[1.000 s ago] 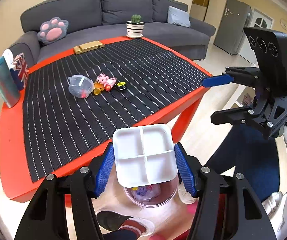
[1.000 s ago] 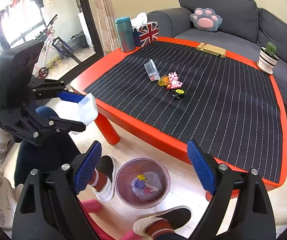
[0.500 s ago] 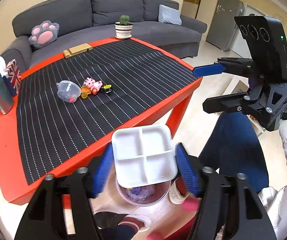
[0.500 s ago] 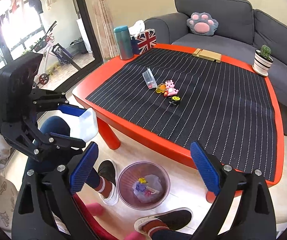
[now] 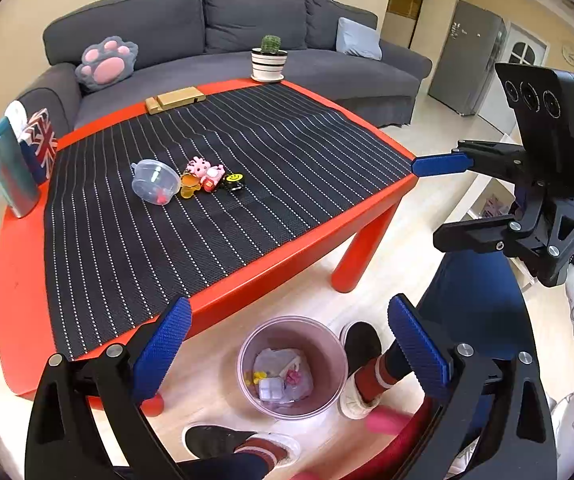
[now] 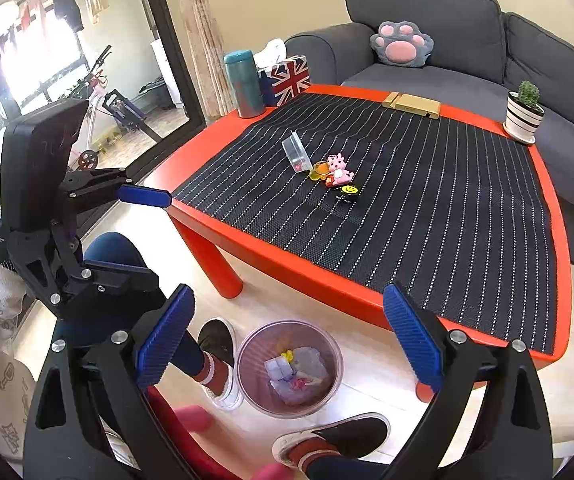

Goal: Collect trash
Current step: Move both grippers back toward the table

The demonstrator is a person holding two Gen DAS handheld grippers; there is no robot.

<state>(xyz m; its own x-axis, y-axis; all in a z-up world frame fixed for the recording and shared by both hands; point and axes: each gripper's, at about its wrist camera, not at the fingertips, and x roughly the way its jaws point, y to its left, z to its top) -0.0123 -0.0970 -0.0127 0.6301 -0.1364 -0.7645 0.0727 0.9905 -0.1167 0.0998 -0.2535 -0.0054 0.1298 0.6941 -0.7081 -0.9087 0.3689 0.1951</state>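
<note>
Red table [image 5: 287, 264]: one clear cup [image 5: 155, 182], three toys; one bin [image 5: 291, 366] below. Left claw [image 5: 287, 354] opening, empty; right claw [image 6: 287, 344] open.

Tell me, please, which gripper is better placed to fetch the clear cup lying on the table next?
Probably the left gripper: it is opening with nothing between its fingers, and the clear cup lies toward its side of the table.

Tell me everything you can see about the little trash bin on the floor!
The trash bin is a small round bucket that looks like see-through pinkish plastic, with no lid. It stands upright on the pale floor, just in front of the red table and between the person's two shoes. Inside lie crumpled clear wrappers, a small white divided tray, and bits of yellow and pink. Both open grippers are above it; neither touches it.
</note>
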